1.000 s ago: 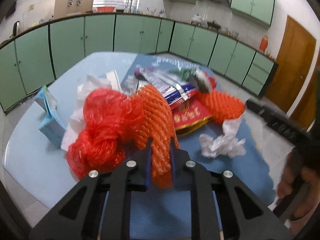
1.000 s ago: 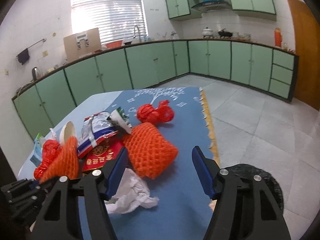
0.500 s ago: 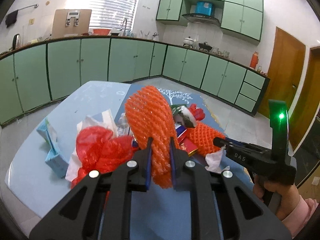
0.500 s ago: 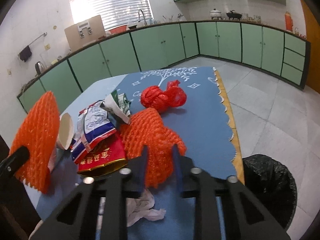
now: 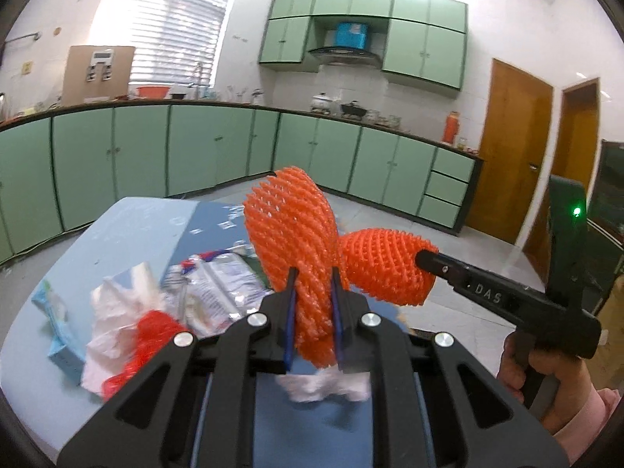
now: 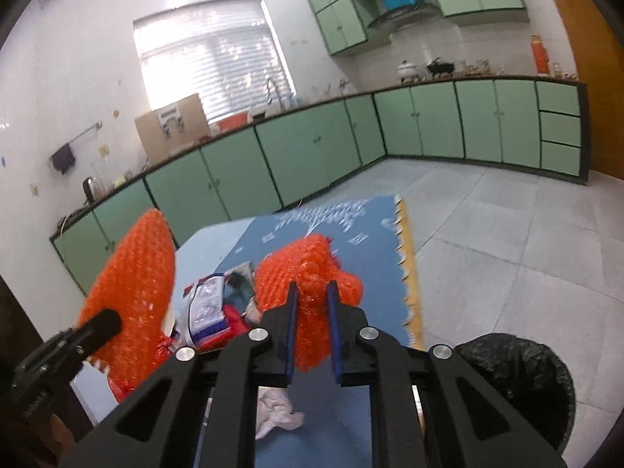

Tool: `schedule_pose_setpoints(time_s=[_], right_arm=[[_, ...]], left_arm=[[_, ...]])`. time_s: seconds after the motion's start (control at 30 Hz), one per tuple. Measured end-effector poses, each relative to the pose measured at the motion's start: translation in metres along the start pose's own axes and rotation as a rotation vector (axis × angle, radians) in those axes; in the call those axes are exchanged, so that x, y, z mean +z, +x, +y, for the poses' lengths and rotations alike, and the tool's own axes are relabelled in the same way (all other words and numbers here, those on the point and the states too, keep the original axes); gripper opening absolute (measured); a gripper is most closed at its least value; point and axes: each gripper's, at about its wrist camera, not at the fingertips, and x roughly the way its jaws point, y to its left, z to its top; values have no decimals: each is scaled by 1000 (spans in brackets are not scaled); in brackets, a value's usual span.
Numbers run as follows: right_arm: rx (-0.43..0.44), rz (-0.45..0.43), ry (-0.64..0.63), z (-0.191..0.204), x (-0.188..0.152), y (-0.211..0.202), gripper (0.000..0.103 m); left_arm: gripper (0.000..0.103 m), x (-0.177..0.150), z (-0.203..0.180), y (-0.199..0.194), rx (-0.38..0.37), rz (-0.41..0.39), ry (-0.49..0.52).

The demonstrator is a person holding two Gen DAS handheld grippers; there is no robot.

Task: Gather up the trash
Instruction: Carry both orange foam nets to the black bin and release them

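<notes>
My left gripper (image 5: 312, 275) is shut on an orange foam fruit net (image 5: 290, 226) and holds it upright above the table. The right gripper (image 6: 311, 290) has a second orange foam net (image 6: 308, 269) pinched between its blue pads, and its jaws are still closing on it. That net hangs clear of the blue mat (image 6: 366, 265). In the left wrist view the right gripper (image 5: 427, 259) and its net (image 5: 382, 265) sit just right of mine. In the right wrist view the left gripper (image 6: 105, 321) and its net (image 6: 132, 273) are at the left.
A bin lined with a black bag (image 6: 518, 382) stands on the floor right of the table. On the table (image 5: 136, 226) lie a crumpled tissue (image 5: 323, 386), snack wrappers (image 5: 218, 284), a red mesh bag (image 5: 148, 335) and a blue carton (image 5: 54, 319). A hand in a pink sleeve (image 5: 546, 374) holds the right gripper.
The right gripper went from wide open to shut on the second orange net and raised it off the mat. The left gripper lifted its net higher, away from the pile.
</notes>
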Motion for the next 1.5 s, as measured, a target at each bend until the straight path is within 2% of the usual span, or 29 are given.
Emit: schedule_pose_setpoints(time_s=[0.13,0.27,0.5,0.6,0.7,0.73,0.8,0.87,1.07,1.2,1.33,1.5], right_arm=[[-72,-39,18,-23,2,-28,14],[-183,-55,64,-60,-6,-57,14],[-370,-13,117,-118,-33,-79,14],[-414,12,149,-139,-47,-80,14],[-438,37,192,-158,-59,-80,15],[-444,47,202,-164,-62,-80,17],[-461,71,219,-174,-70,-78,23],[-486,85,232,-180,-74,-77,28],[-500,81,251,-183,-83,-83,46],[-479,55,214,-162,-74,-83,55],[-407,8,174,-129,-63,-83,66],[-234,-30,102,-64,-51,-68,71]], left_arm=[[14,0,-29,12,-76,16,18],[14,-5,-57,28,-177,46,40],[14,-23,-114,79,-317,152,61],[15,-31,-136,107,-362,206,69],[23,-44,-154,133,-402,274,78],[34,-48,-158,138,-404,287,88],[47,-53,-161,146,-403,296,105],[50,-56,-159,148,-408,306,114],[59,-47,-148,131,-382,263,121],[62,-35,-120,105,-315,197,120],[66,-27,-77,71,-189,120,118],[67,-30,-18,34,-7,84,83]])
